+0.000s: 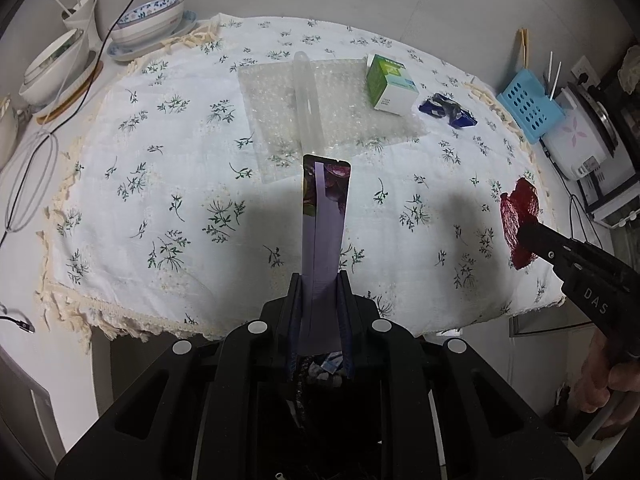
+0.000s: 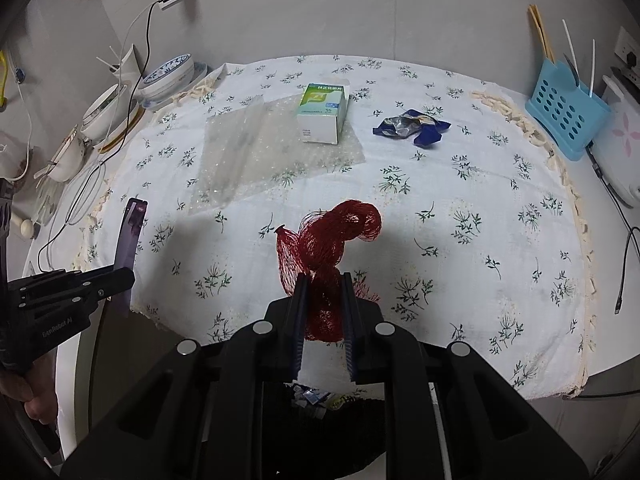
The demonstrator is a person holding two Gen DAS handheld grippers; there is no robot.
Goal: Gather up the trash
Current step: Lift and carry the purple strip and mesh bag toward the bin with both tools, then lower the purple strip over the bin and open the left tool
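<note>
left gripper [image 1: 320, 280] clamped on a purple wrapper [image 1: 325, 216], held up over the table's near edge. right gripper [image 2: 325, 280] clenched on a red mesh net [image 2: 330, 240], also above the near edge. still on the tablecloth [image 2: 460, 240] toward the far edge: bubble wrap [image 2: 256, 156], green box [image 2: 323, 114], blue wrapper [image 2: 412, 127].

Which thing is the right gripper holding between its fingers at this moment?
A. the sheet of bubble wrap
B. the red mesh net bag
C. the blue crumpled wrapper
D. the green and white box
B: in the right wrist view the right gripper is shut on the red mesh net bag, while the green and white box, the blue crumpled wrapper and the bubble wrap lie on the tablecloth.
</note>
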